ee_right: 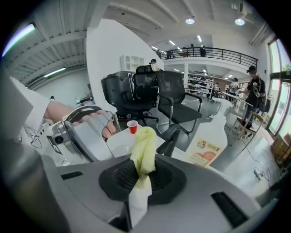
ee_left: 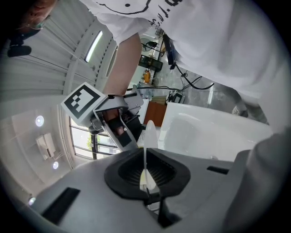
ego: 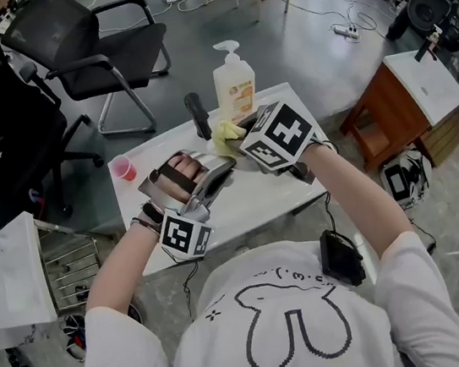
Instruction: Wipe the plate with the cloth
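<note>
**Task items.** The plate is white and sits at the tip of the left gripper. In the left gripper view it shows edge-on, running straight out from between the 2 jaws. In the right gripper view its face shows just beyond the right gripper. The cloth is yellow and stands up out of the right gripper's jaws as a bunched roll. Its top lies against the plate's near rim in that view. Whether the 2 actually touch cannot be told.

**Surroundings.**
- A white table lies under both grippers.
- 2 black office chairs stand beyond the table's far left corner.
- A wooden cabinet with a white top stands off the table's right end.
- A pump bottle stands on the table's far edge, just beyond the cloth.
- A black upright handle stands beside the bottle, to its left.
- A red cup sits near the table's left edge, well clear of the plate.

Nothing stands between the cloth and the plate.

**Grippers.** The left gripper's jaws are clamped on the plate's rim. The right gripper's jaws are clenched on the cloth's lower end, with a white fold hanging below the pads.
</note>
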`<action>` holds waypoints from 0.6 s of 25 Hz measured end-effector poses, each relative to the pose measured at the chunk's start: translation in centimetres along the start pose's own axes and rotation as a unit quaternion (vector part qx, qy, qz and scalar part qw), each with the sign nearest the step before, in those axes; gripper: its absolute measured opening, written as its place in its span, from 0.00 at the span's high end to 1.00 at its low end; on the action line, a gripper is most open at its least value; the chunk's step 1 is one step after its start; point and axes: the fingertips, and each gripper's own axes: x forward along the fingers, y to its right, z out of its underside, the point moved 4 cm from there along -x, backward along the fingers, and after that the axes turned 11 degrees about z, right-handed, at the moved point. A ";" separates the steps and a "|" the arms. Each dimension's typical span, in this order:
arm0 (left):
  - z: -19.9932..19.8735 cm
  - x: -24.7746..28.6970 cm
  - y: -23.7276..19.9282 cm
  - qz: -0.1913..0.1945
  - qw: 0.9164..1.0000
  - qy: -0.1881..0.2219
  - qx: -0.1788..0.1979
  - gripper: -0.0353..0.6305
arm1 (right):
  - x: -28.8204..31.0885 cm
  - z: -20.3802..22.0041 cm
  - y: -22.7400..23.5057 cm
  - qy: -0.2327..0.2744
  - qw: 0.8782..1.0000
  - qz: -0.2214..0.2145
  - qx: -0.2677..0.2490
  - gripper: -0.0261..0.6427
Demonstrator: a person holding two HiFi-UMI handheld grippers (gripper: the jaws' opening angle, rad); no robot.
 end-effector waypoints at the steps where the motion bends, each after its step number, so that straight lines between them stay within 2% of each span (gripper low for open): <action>1: 0.0 0.0 0.0 0.000 1.000 0.000 0.000 0.92 | 0.2 0.2 0.3 -0.004 1.000 0.002 0.004 0.89; 7: 0.2 -0.5 -0.2 -0.005 1.000 -0.003 0.006 0.91 | 1.6 2.1 3.5 -0.035 0.998 0.053 0.028 0.89; 12: 0.3 -0.7 -0.3 -0.004 1.000 -0.002 0.010 0.91 | 1.9 3.6 4.9 -0.050 0.995 0.060 0.059 0.89; 15: 0.2 -0.5 0.0 -0.001 1.000 0.000 0.012 0.91 | 1.2 3.4 5.2 -0.040 0.995 0.061 0.063 0.89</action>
